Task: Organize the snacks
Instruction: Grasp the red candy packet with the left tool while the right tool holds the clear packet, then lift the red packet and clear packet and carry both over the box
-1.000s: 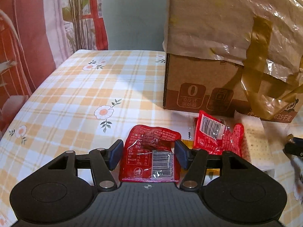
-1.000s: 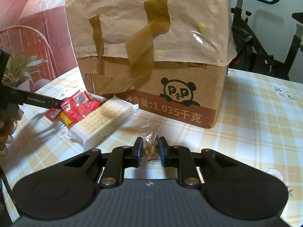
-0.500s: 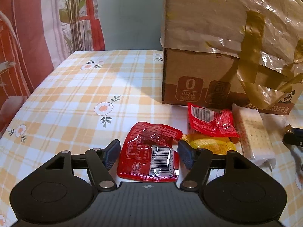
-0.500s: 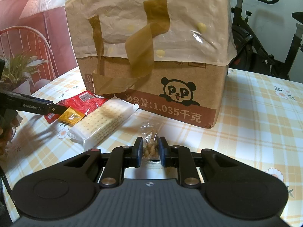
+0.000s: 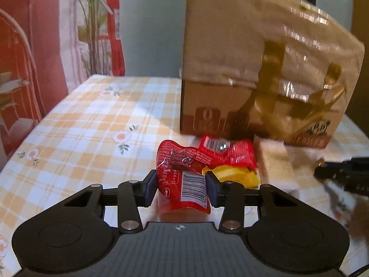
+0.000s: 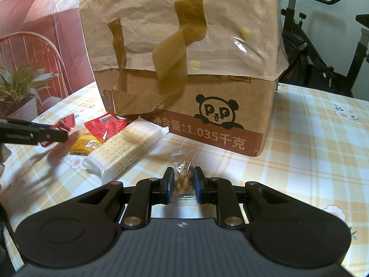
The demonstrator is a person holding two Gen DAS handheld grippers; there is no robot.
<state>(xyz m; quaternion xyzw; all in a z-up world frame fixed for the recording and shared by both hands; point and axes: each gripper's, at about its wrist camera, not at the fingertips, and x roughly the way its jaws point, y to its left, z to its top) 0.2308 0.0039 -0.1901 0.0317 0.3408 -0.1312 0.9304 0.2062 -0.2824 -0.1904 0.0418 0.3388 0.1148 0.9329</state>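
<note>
Red and crinkly, the foil snack packet with the white barcode (image 5: pixel 183 185) is sitting lengthwise between the closing left gripper (image 5: pixel 182 185), seemingly already pinched, with the tall taped cardboard box (image 5: pixel 258 73) dead ahead across the checked tablecloth (image 5: pixel 92 127).

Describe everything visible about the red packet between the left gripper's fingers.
The red snack packet is glossy crinkled plastic film with a white barcode label and small white print. It sits between the left gripper, whose jaws are closing with both pads against its sides. Its top edge is creased and overlaps a second red packet.
</note>
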